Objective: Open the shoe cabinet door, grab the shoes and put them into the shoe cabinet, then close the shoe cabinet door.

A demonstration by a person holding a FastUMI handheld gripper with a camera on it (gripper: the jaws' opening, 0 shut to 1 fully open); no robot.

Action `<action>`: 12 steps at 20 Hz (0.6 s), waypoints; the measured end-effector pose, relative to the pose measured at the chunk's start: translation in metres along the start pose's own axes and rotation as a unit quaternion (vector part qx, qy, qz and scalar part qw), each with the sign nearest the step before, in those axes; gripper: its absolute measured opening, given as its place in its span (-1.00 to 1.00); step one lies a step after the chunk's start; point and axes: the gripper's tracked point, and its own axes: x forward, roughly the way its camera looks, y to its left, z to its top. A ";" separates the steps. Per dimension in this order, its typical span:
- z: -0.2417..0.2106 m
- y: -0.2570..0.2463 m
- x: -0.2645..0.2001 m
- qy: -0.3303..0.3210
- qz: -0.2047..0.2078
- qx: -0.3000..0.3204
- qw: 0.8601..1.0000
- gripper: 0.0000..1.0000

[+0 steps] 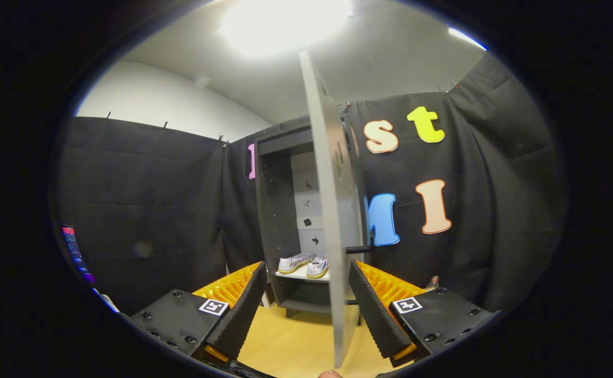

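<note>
Spread jaws are flanking the open door point(332, 210), edge-on nearer the right one; shoes point(304, 264) are resting on the cabinet point(277, 210) shelf beyond.

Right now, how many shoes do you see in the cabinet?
2: left shoe and right shoe sit side by side on the cabinet shelf, beyond the open gripper. The door, edge-on between the fingers, may hide more.

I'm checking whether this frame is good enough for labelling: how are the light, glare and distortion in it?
Gripper view: the ceiling light is blown out to white glare; fisheye bends the cabinet door, seen edge-on between the open tongs; the shoes on the shelf inside the shoe cabinet are small but sharp; the cabinet interior is dim.
</note>
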 end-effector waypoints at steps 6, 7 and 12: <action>-0.028 -0.051 0.026 0.017 -0.009 0.006 1.000 0.95; -0.032 -0.055 0.027 0.023 -0.005 0.009 1.000 0.95; -0.053 -0.052 0.042 0.058 0.050 0.015 0.997 0.95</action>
